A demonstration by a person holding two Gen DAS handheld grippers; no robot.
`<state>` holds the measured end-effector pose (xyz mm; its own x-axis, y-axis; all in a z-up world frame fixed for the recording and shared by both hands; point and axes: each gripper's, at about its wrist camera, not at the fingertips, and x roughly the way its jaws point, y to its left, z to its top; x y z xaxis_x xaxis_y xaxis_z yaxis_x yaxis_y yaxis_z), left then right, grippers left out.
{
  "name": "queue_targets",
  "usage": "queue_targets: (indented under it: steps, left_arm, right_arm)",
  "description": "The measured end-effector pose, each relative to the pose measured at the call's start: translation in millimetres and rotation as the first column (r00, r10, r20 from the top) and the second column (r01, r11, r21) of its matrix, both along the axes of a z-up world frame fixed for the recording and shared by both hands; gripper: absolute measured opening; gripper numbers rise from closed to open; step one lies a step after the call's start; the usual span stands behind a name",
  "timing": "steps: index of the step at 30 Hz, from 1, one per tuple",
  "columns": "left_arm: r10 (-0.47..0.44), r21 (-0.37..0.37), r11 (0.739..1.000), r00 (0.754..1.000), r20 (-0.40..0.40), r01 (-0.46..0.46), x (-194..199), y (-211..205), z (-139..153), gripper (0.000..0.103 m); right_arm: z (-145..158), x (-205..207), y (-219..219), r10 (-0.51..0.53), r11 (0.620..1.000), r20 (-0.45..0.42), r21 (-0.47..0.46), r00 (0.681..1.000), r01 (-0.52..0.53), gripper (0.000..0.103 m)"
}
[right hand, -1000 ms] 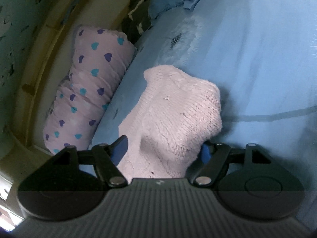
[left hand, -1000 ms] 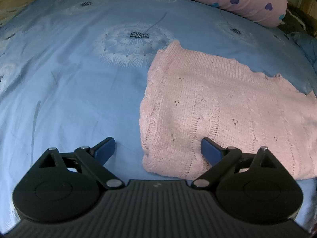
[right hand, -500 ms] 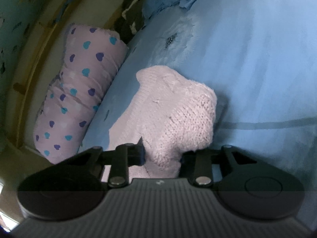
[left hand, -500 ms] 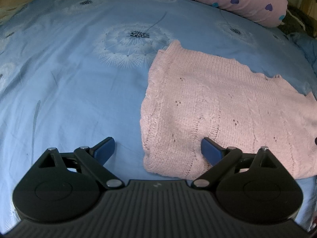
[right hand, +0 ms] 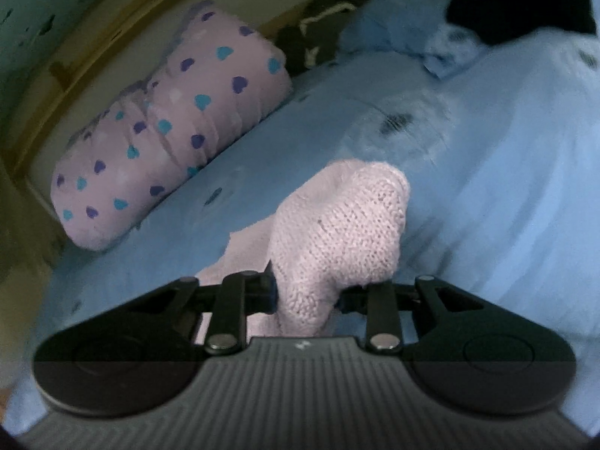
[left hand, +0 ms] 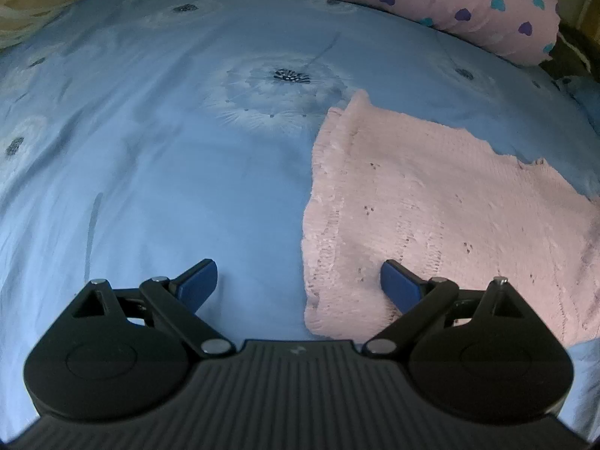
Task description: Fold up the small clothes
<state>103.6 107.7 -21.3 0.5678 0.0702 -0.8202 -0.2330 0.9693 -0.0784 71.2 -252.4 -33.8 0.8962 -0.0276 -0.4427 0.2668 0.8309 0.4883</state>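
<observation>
A pink knitted garment lies spread on the blue bed sheet. My left gripper is open above its near left corner, one blue pad over the sheet and the other over the knit. In the right wrist view my right gripper is shut on a bunched end of the pink knit, which stands up from the jaws, lifted off the sheet. The pads themselves are hidden by the fabric.
A pink pillow with blue and purple hearts lies along the far edge of the bed, also in the right wrist view as the pillow. Crumpled blue bedding and a dark item sit beyond it. A wooden bed frame borders the bed.
The right gripper closed on the end of the pink knit, then rose and rolled, lifting it. The left gripper stayed where it was, still open.
</observation>
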Motion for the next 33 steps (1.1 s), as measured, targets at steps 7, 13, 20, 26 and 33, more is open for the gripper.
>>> queue_targets:
  steps: [7,13,20,26,33]
  left_arm:
    - [0.021,0.013,1.000,1.000,0.018,-0.021,-4.1,7.3,4.4,0.096]
    - [0.047,-0.004,0.999,0.998,0.029,-0.047,-7.5,20.0,8.0,0.096]
    - [0.091,-0.034,0.995,0.995,0.029,-0.090,-10.5,40.1,9.0,0.096]
    - [0.121,-0.043,0.992,0.993,0.012,-0.120,-11.7,54.0,6.1,0.096]
    - [0.134,-0.052,0.990,0.991,0.014,-0.133,-13.6,55.9,7.5,0.096]
  right_arm:
    - [31.1,8.8,31.4,0.060,0.992,0.030,-0.117,0.998,-0.056,0.030]
    - [61.9,25.1,85.2,0.197,0.953,0.054,-0.246,0.979,-0.178,0.029]
    - [55.1,46.6,185.4,0.523,0.747,-0.073,-0.441,0.849,-0.498,0.029]
    - [10.5,48.2,212.2,0.615,0.653,-0.168,-0.440,0.771,-0.617,0.029]
    - [22.1,54.1,200.0,0.597,0.726,-0.072,-0.376,0.799,-0.576,0.029]
